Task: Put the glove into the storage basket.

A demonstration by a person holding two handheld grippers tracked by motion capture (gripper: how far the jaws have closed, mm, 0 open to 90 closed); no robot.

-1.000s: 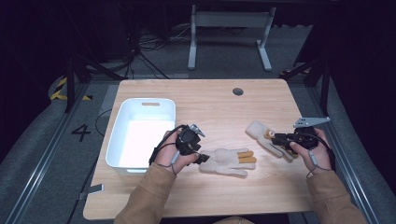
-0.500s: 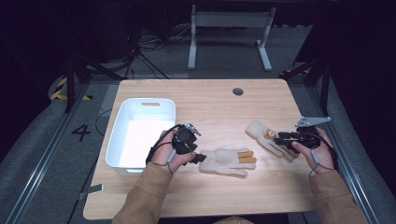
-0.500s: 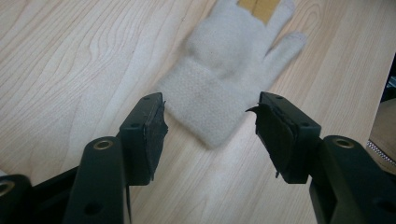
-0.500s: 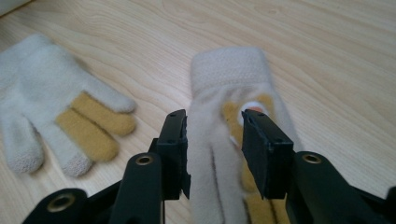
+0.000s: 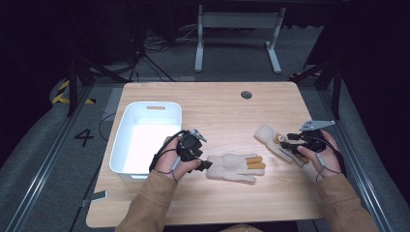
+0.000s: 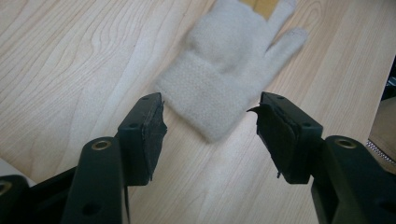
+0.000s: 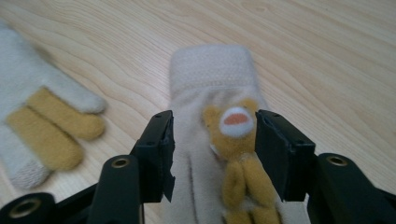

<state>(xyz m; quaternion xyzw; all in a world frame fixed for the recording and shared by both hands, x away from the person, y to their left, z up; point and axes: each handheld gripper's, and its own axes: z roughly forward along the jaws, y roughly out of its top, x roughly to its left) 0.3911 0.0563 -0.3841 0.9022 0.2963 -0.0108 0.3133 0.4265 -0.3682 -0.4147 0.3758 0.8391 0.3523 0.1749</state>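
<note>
**Two gloves lie flat, jaws parted over both**

A cream glove [image 5: 236, 167] lies flat near the front of the wooden surface [image 5: 217, 108]. Just left of its cuff, the left gripper [image 5: 205, 164] holds its jaws well apart, the cuff ahead of them and untouched, seen up close in the left gripper view [image 6: 212, 95]. To the glove's right, a bear glove [image 5: 275, 143] lies angled under the right gripper [image 5: 285, 144]; those jaws have just been opening and now straddle its bear patch [image 7: 236, 140] without pressing. Left of the cream glove, behind the left hand, sits a white bin [image 5: 126, 140].
</note>
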